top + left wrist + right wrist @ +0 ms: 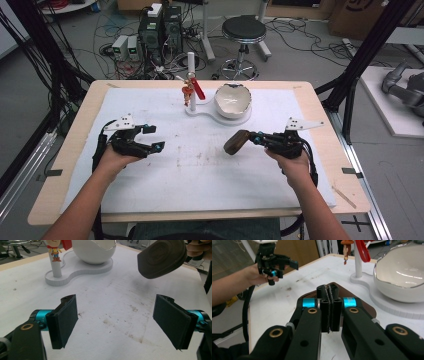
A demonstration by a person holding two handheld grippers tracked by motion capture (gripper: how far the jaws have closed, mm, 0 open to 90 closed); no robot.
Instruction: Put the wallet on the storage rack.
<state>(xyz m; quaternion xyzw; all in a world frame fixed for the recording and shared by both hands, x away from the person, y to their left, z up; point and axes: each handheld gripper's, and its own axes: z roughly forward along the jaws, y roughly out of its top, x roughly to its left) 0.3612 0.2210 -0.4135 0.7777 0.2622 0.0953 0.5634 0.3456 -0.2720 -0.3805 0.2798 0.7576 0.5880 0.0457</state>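
brown pad (236,142) in level right tool (255,138)

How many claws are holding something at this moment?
1. The right claw is shut on the brown pad, above the white mat near the eggshell bowl. The left claw is open and holds nothing.

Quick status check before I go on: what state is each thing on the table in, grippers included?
Left gripper: open, empty, above the table.
Right gripper: shut on the brown piece, held off the mat.
Brown piece: flat, dark, clamped at one edge, in the air.
Bowl: egg-shaped, open top, empty, seated on the stand.
Stand: white, flat on the mat, post upright.
Figure: hanging on the post.
Mat: white, stained.
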